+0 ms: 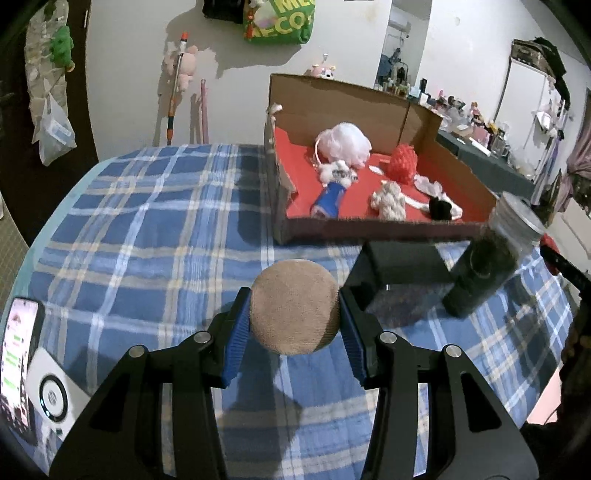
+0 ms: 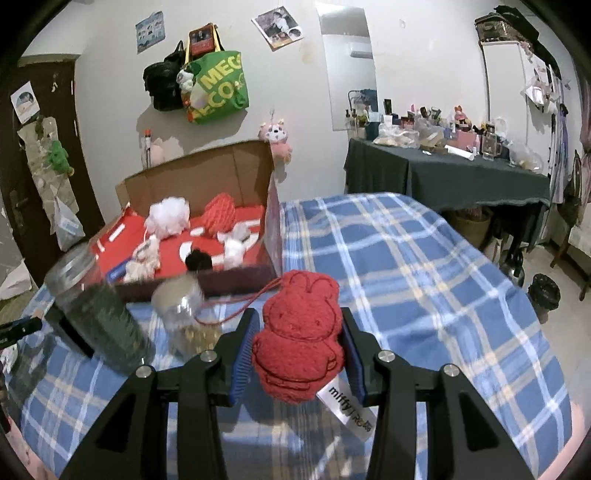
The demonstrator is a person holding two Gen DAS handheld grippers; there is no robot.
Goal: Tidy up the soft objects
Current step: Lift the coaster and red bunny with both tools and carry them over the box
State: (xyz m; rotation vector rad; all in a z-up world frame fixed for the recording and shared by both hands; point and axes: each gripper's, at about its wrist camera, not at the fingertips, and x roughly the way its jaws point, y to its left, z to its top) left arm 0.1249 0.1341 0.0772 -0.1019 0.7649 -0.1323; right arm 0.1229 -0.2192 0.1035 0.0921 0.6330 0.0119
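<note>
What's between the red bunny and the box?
In the right wrist view, a clear jar and plaid cloth lie between the red bunny and cardboard box.

Two jars (image 2: 96,310) standing before the cardboard box (image 2: 236,284) — blocking its near wall, open plaid bedspread (image 2: 424,277) rightward

White walls (image 2: 424,44) all round; green bag (image 2: 218,92) hung up, photos (image 2: 279,26) pinned. Dark door (image 2: 22,155) at left. Cluttered dark table (image 2: 447,173) beyond plaid bed (image 2: 406,258). Pale floor (image 2: 565,280).
</note>
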